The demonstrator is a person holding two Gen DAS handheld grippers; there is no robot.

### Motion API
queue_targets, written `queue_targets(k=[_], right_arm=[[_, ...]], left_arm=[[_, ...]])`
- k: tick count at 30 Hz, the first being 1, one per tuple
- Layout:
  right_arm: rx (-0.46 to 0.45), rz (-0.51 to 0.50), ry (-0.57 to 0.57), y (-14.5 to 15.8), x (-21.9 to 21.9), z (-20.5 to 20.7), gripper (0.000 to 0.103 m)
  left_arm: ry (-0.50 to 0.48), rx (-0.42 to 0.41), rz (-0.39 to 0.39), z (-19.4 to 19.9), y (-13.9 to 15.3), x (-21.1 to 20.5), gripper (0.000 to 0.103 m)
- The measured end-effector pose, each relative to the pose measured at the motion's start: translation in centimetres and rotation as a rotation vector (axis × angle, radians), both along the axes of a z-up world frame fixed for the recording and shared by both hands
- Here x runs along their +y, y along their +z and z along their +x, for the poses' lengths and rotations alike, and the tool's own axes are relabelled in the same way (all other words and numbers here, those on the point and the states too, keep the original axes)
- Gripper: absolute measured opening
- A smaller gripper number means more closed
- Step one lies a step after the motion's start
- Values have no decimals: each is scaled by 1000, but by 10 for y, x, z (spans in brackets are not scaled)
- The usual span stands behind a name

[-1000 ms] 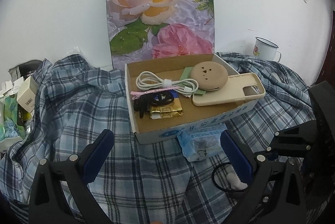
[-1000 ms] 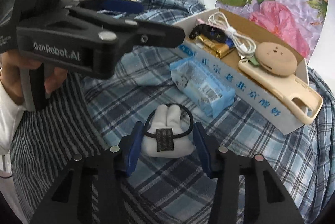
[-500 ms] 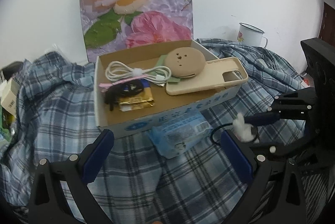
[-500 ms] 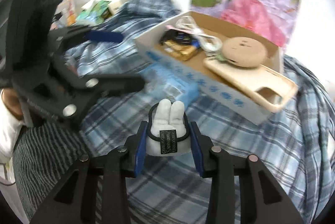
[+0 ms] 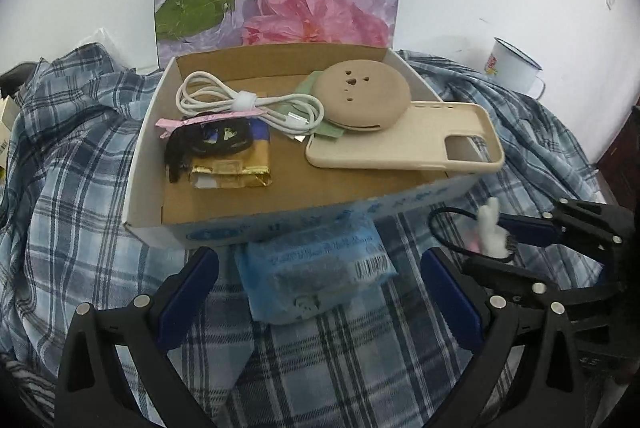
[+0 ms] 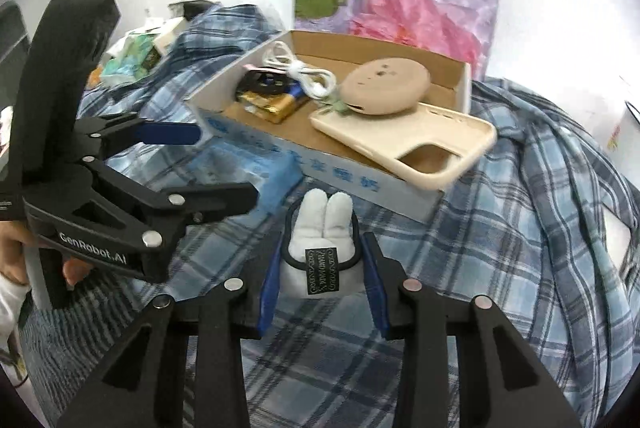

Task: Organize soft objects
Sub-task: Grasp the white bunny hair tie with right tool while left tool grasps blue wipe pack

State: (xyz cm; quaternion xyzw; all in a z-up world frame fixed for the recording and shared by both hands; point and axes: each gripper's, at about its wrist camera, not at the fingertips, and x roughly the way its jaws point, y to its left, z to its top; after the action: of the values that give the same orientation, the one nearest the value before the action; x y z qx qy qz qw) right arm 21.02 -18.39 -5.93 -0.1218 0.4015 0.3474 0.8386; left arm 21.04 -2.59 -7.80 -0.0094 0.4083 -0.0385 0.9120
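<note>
Comparing the left wrist view with a second ago: the cardboard box (image 5: 304,163) is seen nearer and more centred, and the blue tissue pack (image 5: 316,276), earlier off to the right of centre, is now framed between the two blue pads.
Left tongs (image 5: 320,292): spread wide, nothing pressed; the pack lies on the plaid cloth (image 5: 80,228) between the tips, just in front of the box wall, apparently untouched.
Hair tie, left wrist view: the white bunny hair tie (image 5: 490,234), lying on the cloth a second ago, is now seen lifted at the far right, pinched in the right tongs (image 5: 504,242), beside the box's right corner.
Right wrist view, change: the pads, set apart around the hair tie (image 6: 320,240) a second ago, have been drawn in against its plush sides.
Right tongs (image 6: 320,268): narrow, clamped on the plush, the black elastic loop bulging past the pads, the ears pointing at the box.
Hair tie against box: close before the printed front wall, below the beige phone case (image 6: 408,143) that overhangs the rim.
Meaning for the task: the pick-up is judged done; the carry into the box is left, with the tissue pack likely next for the left tongs.
</note>
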Motion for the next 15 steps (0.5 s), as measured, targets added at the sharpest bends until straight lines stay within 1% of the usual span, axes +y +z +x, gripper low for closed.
queue_targets(k=[1,2,3,7,10,13,15], right_arm=[[-6,-4,-12,0,-3,0,37],[-3,8,-20,0,-5,2,37],[-2,20,-28,1,-8,3,37],[2,66,-49,3,-15,9,37],[4,81,-66,4,-18,10,37],[-2,92,-71,6,-19,10,37],[-9,91,-75,7,-19,8,37]], left_arm=[[1,2,15,2,-2,-1,97],[1,7,24,4,-4,-2,91],[1,14,32,6,-6,-3,89],[2,17,40,9,-11,-5,89],[1,16,46,9,-13,-6,89],[-1,33,26,12,-17,-4,89],[-1,37,31,12,-19,-4,88]])
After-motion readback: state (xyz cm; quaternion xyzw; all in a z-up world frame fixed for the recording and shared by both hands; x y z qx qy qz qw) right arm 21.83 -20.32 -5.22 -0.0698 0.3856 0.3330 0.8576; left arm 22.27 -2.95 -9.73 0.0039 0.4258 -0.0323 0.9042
